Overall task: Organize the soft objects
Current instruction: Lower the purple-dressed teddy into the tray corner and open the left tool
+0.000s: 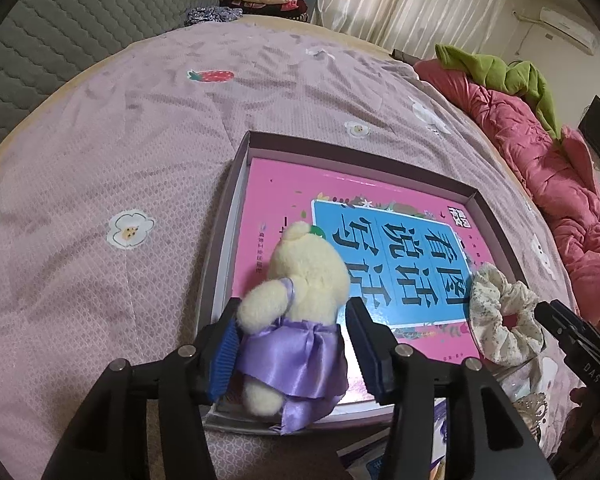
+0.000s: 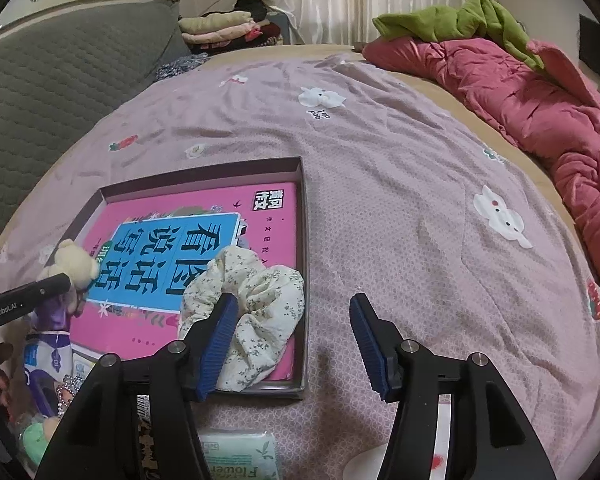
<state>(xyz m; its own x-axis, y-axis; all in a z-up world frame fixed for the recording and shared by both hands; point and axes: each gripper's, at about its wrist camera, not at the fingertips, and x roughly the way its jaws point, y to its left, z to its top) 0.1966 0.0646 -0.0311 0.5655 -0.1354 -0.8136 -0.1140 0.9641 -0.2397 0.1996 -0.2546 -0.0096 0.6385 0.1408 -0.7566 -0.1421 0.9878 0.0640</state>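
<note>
We are at the drop-off into the shallow box (image 2: 304,216) on the lilac bedspread (image 1: 140,128). Our left gripper (image 1: 292,344) has its jaws parted around the plush bear in the purple satin dress (image 1: 300,300); the left pad looks to touch the dress, the right pad stands clear, so the bear seems to rest on the pink book (image 1: 284,184) at the box's near edge. Our right gripper (image 2: 294,344) is wide open and holds nothing; the floral scrunchie (image 2: 256,300) lies in the box's near right corner, against the left finger. Both soft things look delivered. Next, we judge, both grippers must back away cleanly without dragging fabric, then seek remaining items.
</note>
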